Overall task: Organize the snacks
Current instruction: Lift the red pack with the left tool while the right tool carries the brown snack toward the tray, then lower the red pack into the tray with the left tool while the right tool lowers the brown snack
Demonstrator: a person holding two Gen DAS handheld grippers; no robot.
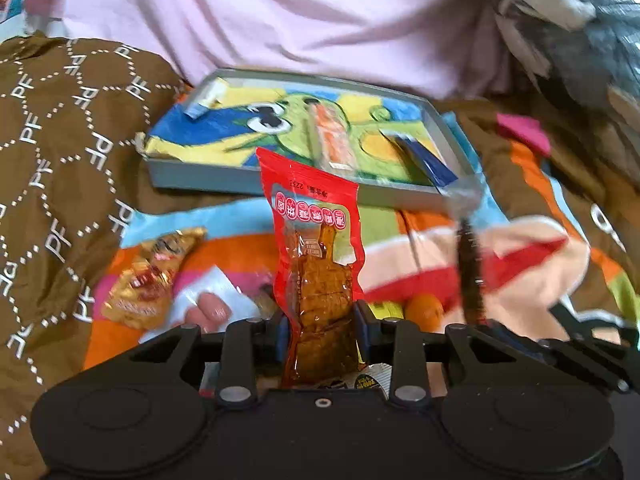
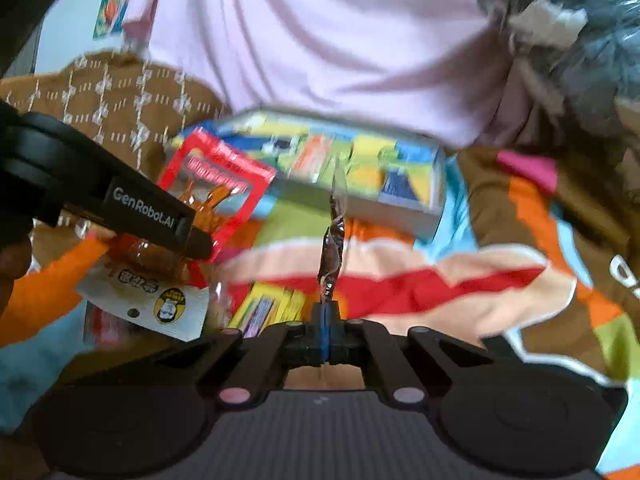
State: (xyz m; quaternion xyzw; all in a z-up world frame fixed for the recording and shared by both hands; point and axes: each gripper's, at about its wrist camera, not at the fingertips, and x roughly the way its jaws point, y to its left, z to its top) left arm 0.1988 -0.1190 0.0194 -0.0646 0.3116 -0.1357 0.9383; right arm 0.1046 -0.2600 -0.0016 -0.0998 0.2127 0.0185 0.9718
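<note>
Both snack packets are gripped and lifted, short of the tray.

Your left hand-held gripper is clamped on the lower part of the red snack pouch, held upright above the patterned blanket; your right hand-held gripper pinches a thin dark packet edge-on. The step looks like carrying to the tray; next you need to reach forward and release each inside its walls. Beyond, the grey-rimmed tray already holds an orange packet, a blue one and a small wrapper.
</note>
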